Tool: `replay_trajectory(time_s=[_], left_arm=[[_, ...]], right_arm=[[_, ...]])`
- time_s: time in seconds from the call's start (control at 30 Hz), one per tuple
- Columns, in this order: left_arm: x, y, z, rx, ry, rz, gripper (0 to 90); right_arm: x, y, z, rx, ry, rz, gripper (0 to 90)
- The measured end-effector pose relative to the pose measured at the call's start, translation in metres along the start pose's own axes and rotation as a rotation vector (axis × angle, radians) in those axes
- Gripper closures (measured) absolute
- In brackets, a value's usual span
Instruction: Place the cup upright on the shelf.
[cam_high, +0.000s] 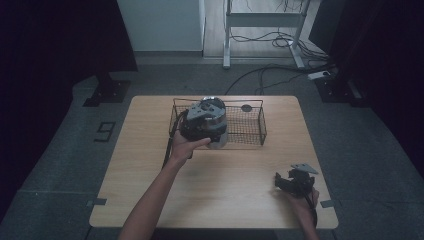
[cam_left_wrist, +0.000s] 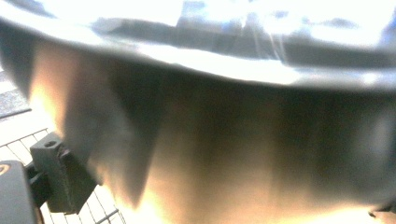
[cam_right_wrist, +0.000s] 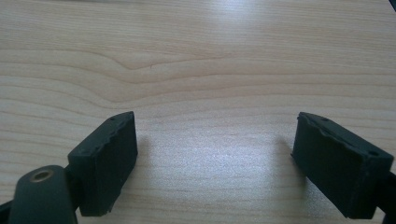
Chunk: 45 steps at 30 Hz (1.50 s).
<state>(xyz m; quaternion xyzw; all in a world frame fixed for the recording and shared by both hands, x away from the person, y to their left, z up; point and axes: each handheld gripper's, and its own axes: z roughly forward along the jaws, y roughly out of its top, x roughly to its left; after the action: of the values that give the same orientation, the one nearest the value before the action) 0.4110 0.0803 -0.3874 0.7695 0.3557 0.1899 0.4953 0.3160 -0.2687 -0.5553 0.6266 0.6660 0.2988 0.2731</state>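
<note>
My left gripper (cam_high: 210, 125) hangs over the near left corner of a black wire basket (cam_high: 252, 131) at the back of the table. It is shut on a shiny metal vessel (cam_high: 220, 137), whose curved reflective wall (cam_left_wrist: 210, 140) sits very close to the left gripper view's camera. One black finger (cam_left_wrist: 56, 175) presses against that wall at the lower left; the other finger is almost hidden at the lower right edge. My right gripper (cam_high: 280, 181) rests low at the table's front right, open, with only bare wood (cam_right_wrist: 215, 70) between its fingers.
The wooden table (cam_high: 225, 190) stands on a grey floor. A small dark round item (cam_high: 246, 107) lies at the basket's far side. Basket wires (cam_left_wrist: 18, 147) show beneath the vessel. Cables and a desk frame (cam_high: 262, 30) lie beyond the table.
</note>
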Motion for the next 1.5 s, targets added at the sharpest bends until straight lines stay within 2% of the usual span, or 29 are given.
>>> replay_trajectory(time_s=[0.43, 0.8, 1.23, 1.37, 1.43, 1.5], left_arm=[[0.013, 0.007, 0.012, 0.004, 0.024, -0.008, 4.1], [0.021, 0.011, 0.021, 0.011, 0.017, 0.002, 4.1], [0.028, 0.025, 0.037, 0.027, 0.021, 0.023, 4.1], [0.031, 0.026, 0.04, 0.029, 0.014, 0.013, 4.1], [0.034, 0.027, 0.043, 0.04, 0.035, 0.016, 4.1], [0.035, 0.027, 0.045, 0.04, 0.037, 0.011, 4.1]], right_arm=[[0.0, 0.0, 0.0, -0.001, -0.001, -0.001, 13.6], [0.0, 0.0, 0.0, -0.001, -0.002, -0.001, 13.7], [0.0, 0.0, 0.0, 0.0, -0.004, 0.0, 13.8], [0.0, 0.0, 0.0, 0.0, -0.004, 0.0, 13.8], [0.0, 0.0, 0.0, 0.0, -0.005, 0.0, 13.8], [0.0, 0.0, 0.0, 0.0, -0.005, 0.0, 13.8]])
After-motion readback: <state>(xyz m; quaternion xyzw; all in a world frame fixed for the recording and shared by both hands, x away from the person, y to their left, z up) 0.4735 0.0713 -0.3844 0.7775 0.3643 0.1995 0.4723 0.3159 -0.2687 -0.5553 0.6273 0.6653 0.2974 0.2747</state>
